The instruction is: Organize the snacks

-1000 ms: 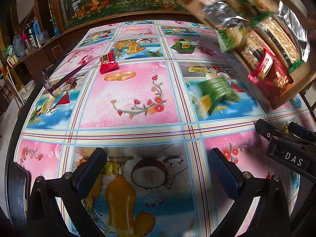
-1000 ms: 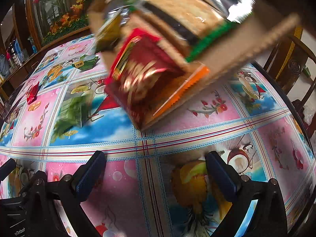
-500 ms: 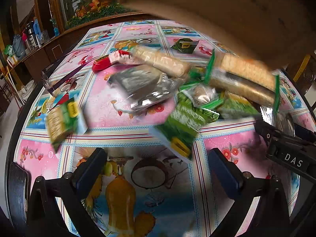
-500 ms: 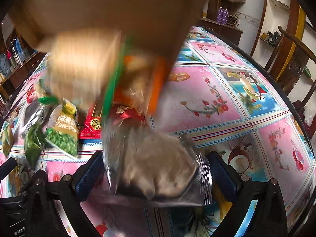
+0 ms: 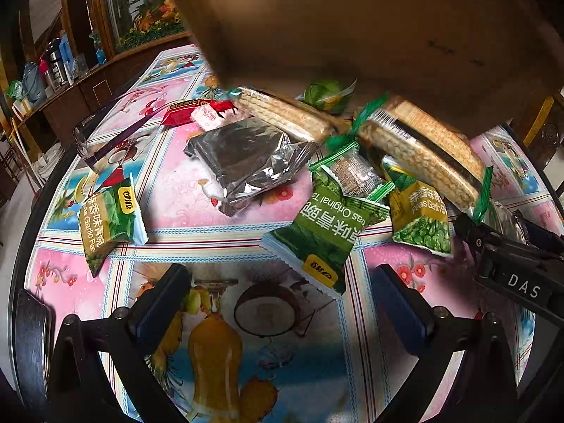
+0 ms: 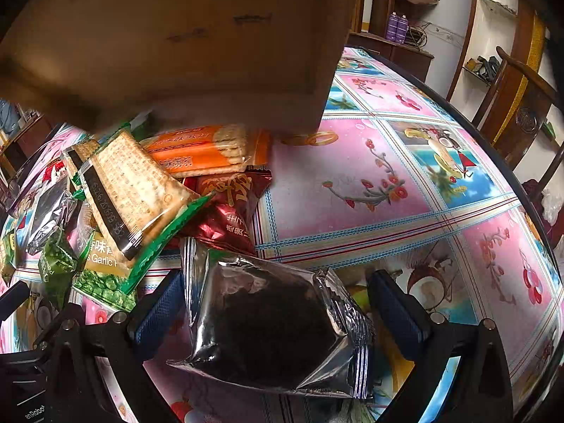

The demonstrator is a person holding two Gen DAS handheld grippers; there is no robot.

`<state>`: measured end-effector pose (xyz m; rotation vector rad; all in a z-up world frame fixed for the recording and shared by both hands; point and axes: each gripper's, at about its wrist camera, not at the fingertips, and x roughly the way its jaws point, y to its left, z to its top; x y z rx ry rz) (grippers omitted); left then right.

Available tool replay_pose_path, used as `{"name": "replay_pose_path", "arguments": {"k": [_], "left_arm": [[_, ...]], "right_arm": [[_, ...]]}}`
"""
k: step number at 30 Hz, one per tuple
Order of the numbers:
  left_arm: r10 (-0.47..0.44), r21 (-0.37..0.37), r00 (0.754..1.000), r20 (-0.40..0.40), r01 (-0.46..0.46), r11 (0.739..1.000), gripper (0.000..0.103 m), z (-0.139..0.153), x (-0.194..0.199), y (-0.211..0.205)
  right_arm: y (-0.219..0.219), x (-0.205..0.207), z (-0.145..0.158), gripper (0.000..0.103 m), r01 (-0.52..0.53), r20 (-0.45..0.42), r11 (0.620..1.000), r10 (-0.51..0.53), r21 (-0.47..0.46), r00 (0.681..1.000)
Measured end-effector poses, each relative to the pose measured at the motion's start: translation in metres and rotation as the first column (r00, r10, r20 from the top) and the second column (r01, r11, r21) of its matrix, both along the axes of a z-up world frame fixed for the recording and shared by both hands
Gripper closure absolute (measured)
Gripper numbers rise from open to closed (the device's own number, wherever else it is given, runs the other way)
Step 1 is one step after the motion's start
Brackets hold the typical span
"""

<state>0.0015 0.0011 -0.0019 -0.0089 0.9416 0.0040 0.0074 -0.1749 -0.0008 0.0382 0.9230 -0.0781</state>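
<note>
An upturned cardboard box (image 5: 352,35) hangs over the table, seen too in the right wrist view as the box (image 6: 176,35). Snacks lie spilled under it: a silver foil packet (image 5: 246,158), green pea packets (image 5: 324,232) (image 5: 109,218), cracker packs (image 5: 423,151) and a red packet (image 5: 190,112). My left gripper (image 5: 278,282) is open near the table's front edge, with nothing between its fingers. My right gripper (image 6: 275,289) is open; a second silver packet (image 6: 275,328) lies loose between its fingers. Beyond it lie an orange biscuit pack (image 6: 208,151) and a dark red packet (image 6: 229,208).
The patterned tablecloth (image 6: 387,176) shows bare to the right of the pile. A clear glass object (image 5: 102,134) lies at the left table edge. A wooden chair (image 6: 521,105) stands at the right, a sideboard with bottles (image 5: 53,67) at the far left.
The box, tilted with the snacks inside a second ago, has turned over and the packets have dropped onto the table. Both grippers have stayed in place.
</note>
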Motion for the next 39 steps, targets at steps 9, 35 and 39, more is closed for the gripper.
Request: {"name": "replay_pose_path", "arguments": {"k": [9, 35, 39], "left_arm": [[0.000, 0.000, 1.000, -0.001, 0.000, 1.000, 0.000, -0.0001, 0.0000, 0.0002], [0.000, 0.000, 1.000, -0.001, 0.000, 1.000, 0.000, -0.0001, 0.0003, 0.0003], [0.000, 0.000, 1.000, -0.001, 0.000, 1.000, 0.000, -0.0001, 0.0003, 0.0003]], "right_arm": [[-0.0021, 0.0014, -0.0013, 0.000, 0.000, -0.022, 1.000, 0.000, 0.005, 1.000], [-0.0027, 0.0003, -0.0008, 0.000, 0.001, 0.002, 1.000, -0.001, 0.001, 1.000], [-0.0027, 0.0004, -0.0008, 0.000, 0.001, 0.004, 1.000, -0.001, 0.000, 1.000]]}}
